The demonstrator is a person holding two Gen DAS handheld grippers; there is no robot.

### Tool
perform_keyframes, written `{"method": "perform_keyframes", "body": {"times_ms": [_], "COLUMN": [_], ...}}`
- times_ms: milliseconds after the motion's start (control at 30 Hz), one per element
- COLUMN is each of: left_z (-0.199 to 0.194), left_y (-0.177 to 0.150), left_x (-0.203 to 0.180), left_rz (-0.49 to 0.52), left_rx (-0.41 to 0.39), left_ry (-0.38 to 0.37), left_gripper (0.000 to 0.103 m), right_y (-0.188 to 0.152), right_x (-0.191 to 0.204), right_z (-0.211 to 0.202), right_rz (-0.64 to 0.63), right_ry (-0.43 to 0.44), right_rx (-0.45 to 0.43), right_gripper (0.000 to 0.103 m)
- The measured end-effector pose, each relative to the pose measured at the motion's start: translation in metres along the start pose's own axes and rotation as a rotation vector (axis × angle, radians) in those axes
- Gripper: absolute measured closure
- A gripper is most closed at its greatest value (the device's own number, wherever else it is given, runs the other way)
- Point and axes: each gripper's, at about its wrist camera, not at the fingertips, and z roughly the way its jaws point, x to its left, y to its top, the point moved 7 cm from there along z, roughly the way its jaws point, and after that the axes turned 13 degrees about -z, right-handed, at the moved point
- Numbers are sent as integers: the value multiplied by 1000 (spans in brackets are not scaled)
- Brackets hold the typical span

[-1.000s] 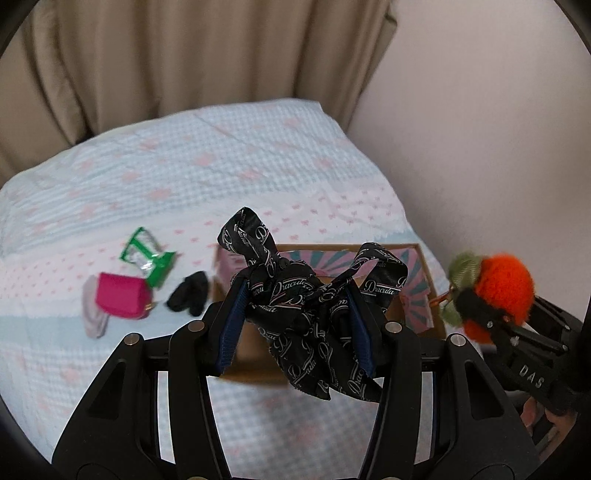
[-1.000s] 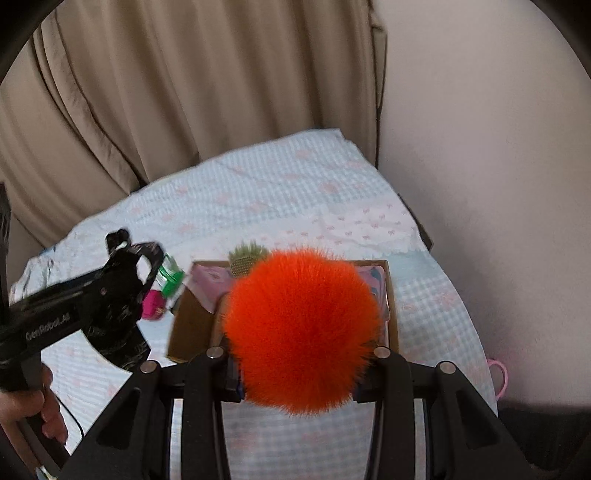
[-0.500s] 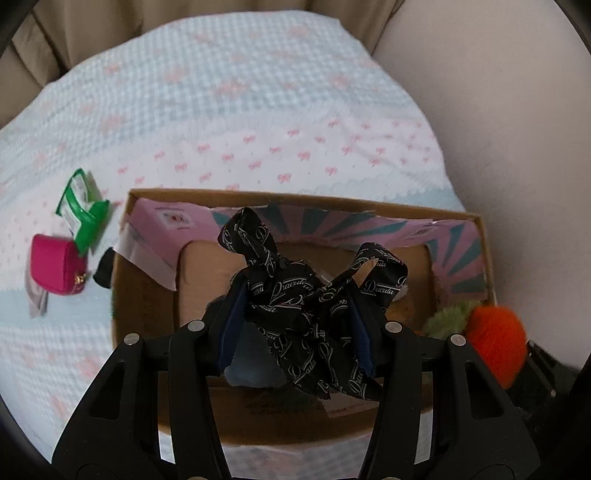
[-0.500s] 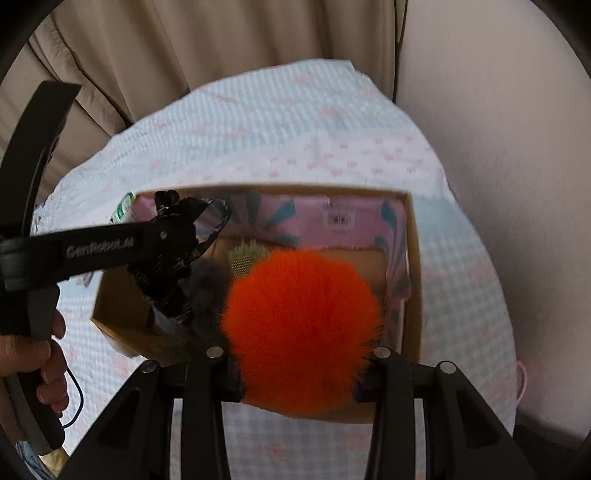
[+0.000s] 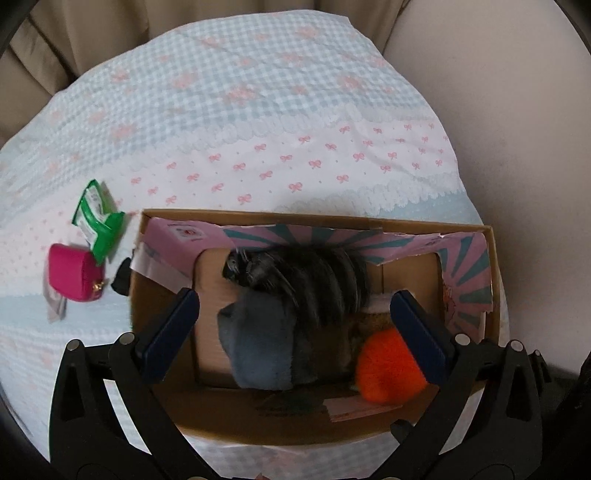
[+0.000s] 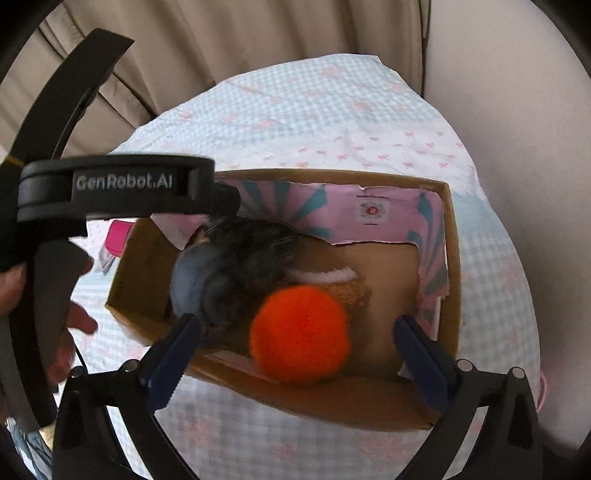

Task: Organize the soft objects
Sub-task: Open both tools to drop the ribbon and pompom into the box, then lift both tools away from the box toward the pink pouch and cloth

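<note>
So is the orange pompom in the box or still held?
In the cardboard box: the orange pompom lies below the right gripper, jaws spread wide.

The light is soft and even, like daylight through the curtain in the upper left of the frame, with no glare. Inside the cardboard box the shadow is deeper near the lower wall. The dark scarf is smeared in streaks by motion blur, and the orange pompom is also a little soft. Both views are fisheye: the bed cover bends strongly toward the edges, and the corners are black. The black handle at the left of the right view is near and slightly unsharp.
</note>
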Motion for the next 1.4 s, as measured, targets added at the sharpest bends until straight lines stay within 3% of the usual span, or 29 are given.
{"method": "perform_keyframes", "body": {"times_ms": [400, 600, 1033, 1400], "left_z": [-36, -81, -230, -315], "left_y": [-4, -13, -43, -87], "left_x": [-1, 5, 60, 138], "left_rz": [30, 39, 76, 55], "left_rx": [-30, -73, -303, -461], "left_ry": [-13, -43, -42, -78], "left_gripper": [0, 0, 0, 0], "right_y": [2, 9, 33, 35], "right_x": [-1, 5, 46, 106], "right_z": [-24, -53, -153, -230], "right_rz": [14, 11, 28, 33], "right_ry": [-49, -83, -141, -247], "right_rx": [-42, -59, -177, -347], "right_gripper": [0, 0, 0, 0]}}
